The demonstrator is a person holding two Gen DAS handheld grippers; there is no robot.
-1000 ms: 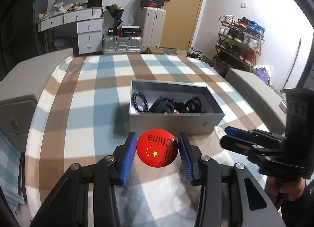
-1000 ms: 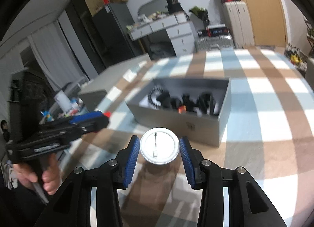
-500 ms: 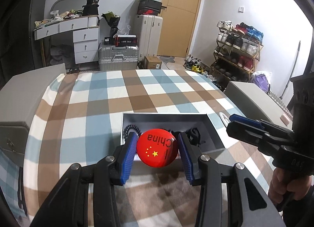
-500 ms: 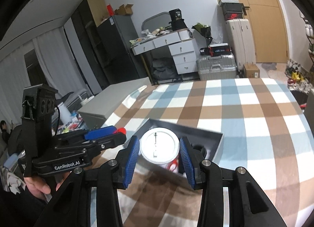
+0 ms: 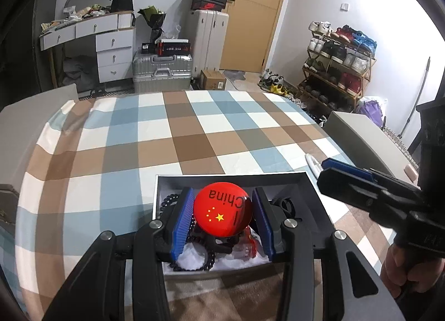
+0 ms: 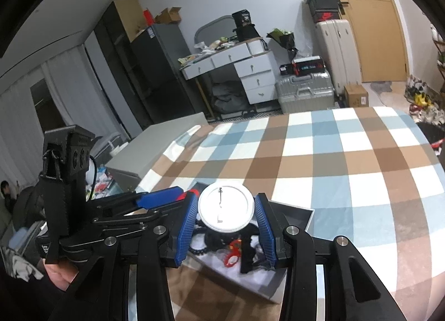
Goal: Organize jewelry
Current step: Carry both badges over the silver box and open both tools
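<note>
Your left gripper (image 5: 223,214) is clamped on a red round badge (image 5: 222,209) printed "China", its blue pads pressing both sides of the disc. It hangs over the open grey box (image 5: 311,182), roughly at the middle, with the box's far wall just beyond the badge. Your right gripper (image 6: 225,211) pinches a second badge (image 6: 225,207), white pin-back toward the camera, above the same box (image 6: 301,216) near its left end as seen from there. Black beaded bracelets (image 5: 194,261) and a small red piece (image 6: 233,251) lie inside on the white lining. The two tools sit just beside each other over the box; in the left view the right gripper (image 5: 347,176) crosses above the box's right wall. The checked cloth (image 5: 167,126) beyond the box runs to its rounded far edge, with low grey cabinets (image 5: 358,132) flanking both sides.
</note>
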